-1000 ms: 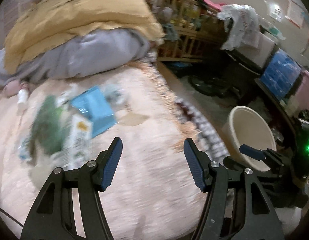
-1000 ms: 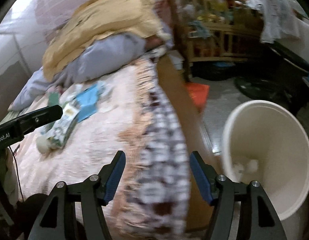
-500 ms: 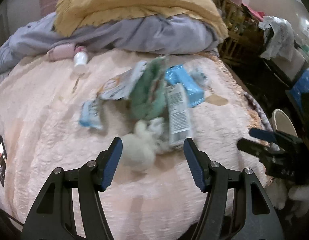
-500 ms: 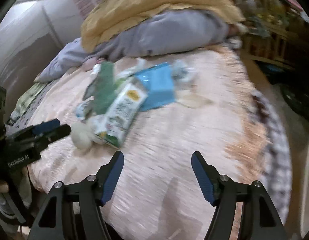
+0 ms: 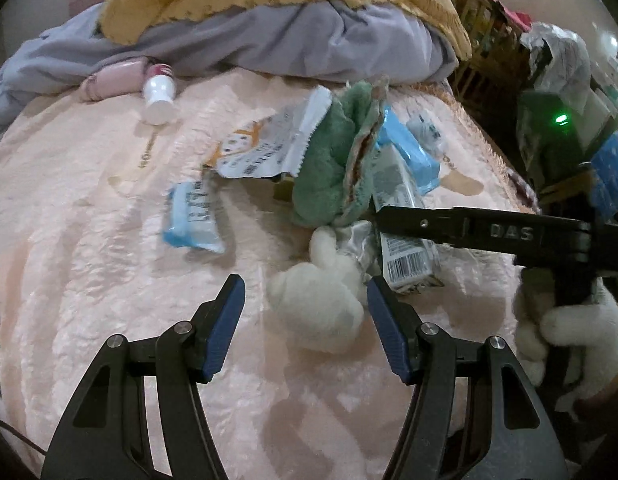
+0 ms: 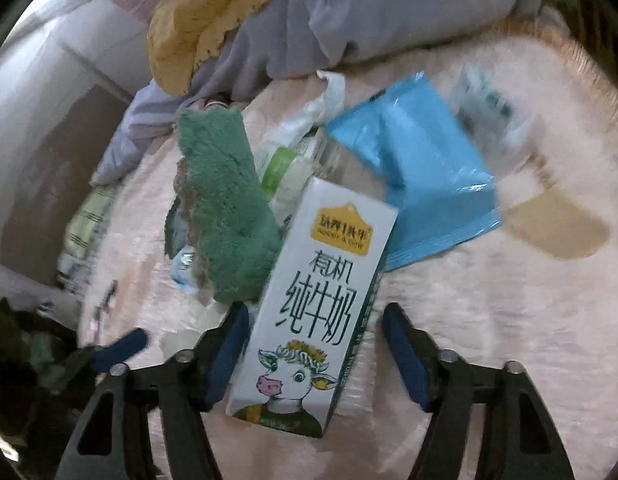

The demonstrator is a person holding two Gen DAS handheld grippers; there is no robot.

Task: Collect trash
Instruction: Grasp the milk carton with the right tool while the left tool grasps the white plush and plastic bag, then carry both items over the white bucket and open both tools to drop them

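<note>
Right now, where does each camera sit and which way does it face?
Left wrist: on the left gripper, angled down at a white crumpled wad on the bed; the right gripper crosses its right side.
Right wrist: on the right gripper, angled down, straddling the milk carton, jaws just closing.
Shared: carton, green cloth.

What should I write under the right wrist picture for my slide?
Right gripper open, straddling a milk carton on the pink bed cover.

Left gripper (image 5: 301, 314) hovers over the bed (image 5: 89, 280), jaws apart around a white tissue wad (image 5: 317, 308), not touching it.
</note>
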